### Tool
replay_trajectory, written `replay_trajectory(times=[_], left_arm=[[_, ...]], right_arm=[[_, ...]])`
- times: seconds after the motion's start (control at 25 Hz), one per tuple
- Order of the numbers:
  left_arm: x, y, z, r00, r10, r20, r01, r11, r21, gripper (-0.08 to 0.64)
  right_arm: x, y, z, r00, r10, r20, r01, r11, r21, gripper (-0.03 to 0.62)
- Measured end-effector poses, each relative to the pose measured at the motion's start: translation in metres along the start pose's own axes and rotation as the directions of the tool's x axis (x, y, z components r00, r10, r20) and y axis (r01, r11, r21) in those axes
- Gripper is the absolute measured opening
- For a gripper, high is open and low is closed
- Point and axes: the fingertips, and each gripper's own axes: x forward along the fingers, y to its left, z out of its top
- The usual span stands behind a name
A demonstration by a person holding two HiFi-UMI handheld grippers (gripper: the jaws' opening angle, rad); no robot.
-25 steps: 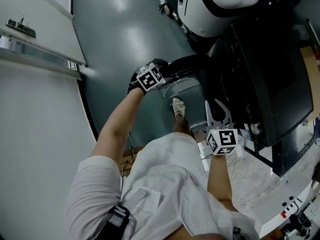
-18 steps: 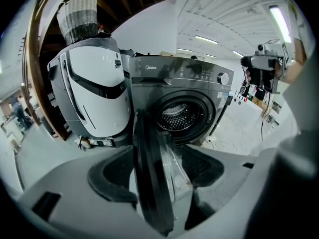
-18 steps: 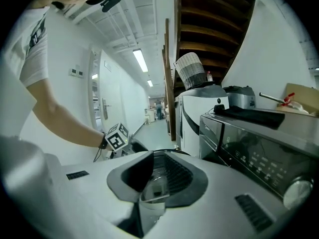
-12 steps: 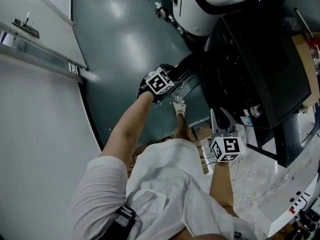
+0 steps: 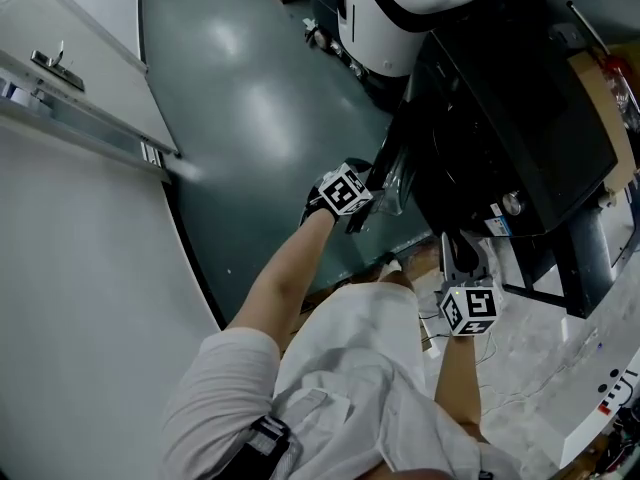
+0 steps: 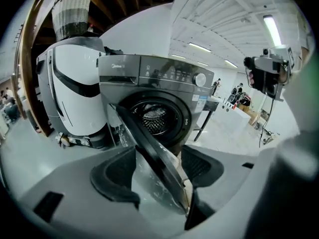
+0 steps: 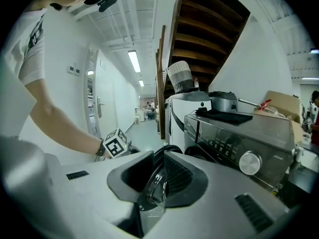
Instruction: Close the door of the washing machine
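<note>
Head view dim, soft glare on floor (image 5: 245,98) — gripper views brighter, ceiling strip lights (image 6: 271,26), heavy fisheye, dark corners.

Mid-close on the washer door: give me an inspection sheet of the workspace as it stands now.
Surface: glossy dark floor; paler floor under the right arm.
Job's things: washing machine upright; door ajar, drum in sight.
Clutter: dark mat on the machine's top; cardboard box just beyond it.
Grippers: left gripper jaws apart, astride the door's edge; right gripper jaws apart, empty, low by the machine.
Cables: thin wires on the paler floor, faint.
Surroundings: white unit beside the machine; wooden stairs behind.
</note>
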Motion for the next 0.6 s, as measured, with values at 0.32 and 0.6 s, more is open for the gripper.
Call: replay_trajectory(times=[0.32,0.6], left_arm=[[0.020,-0.044,-0.003,0.995,-0.088,0.044,0.090,0.996,-0.029,0.285],[0.043,-0.053,0.014,0.995,-0.094,0.044,0.096,0.994,-0.043,0.285]], right_arm=[[-0.004,-0.003,0.009,1.000,-0.007,0.009,0.007,1.000,-0.023,0.081],[-0.004,-0.039,-0.004,1.000,-0.015,0.015,0.015,1.000,0.005,0.081]])
